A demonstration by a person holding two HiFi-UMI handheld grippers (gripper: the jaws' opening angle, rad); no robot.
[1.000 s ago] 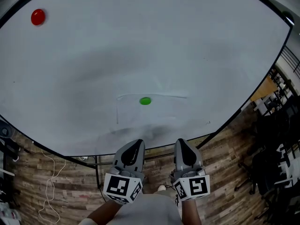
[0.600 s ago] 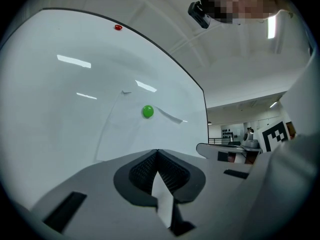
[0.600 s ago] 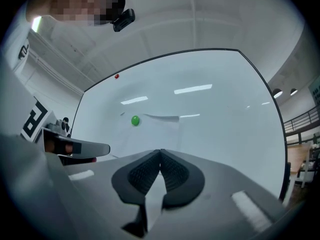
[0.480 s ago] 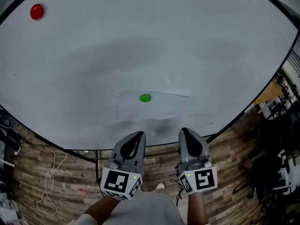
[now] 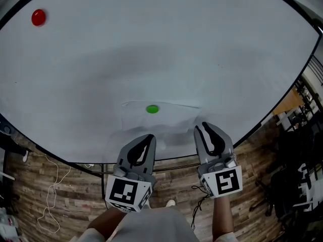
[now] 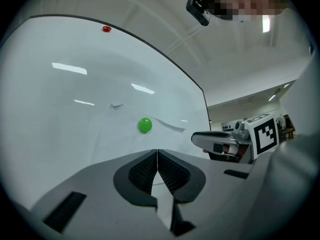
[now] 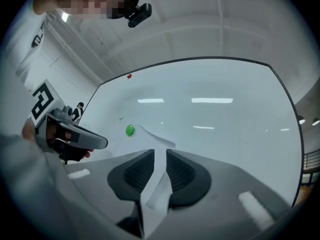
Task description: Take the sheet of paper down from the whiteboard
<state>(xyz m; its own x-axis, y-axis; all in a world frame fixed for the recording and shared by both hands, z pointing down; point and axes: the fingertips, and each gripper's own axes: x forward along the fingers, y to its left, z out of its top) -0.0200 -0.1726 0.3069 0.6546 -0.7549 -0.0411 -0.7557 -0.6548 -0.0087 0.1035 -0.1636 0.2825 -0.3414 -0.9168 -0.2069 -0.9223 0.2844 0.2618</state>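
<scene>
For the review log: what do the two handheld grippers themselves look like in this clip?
Both the left gripper and right gripper have grey, tapering jaws lined with black ribbed pads. Each carries a white cube printed with black square markers. What looks like a thin dark cable dangles below the right one.

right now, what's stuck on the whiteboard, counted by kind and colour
red magnet: 1
green magnet: 1
sheet of paper: 1
total: 3
</scene>
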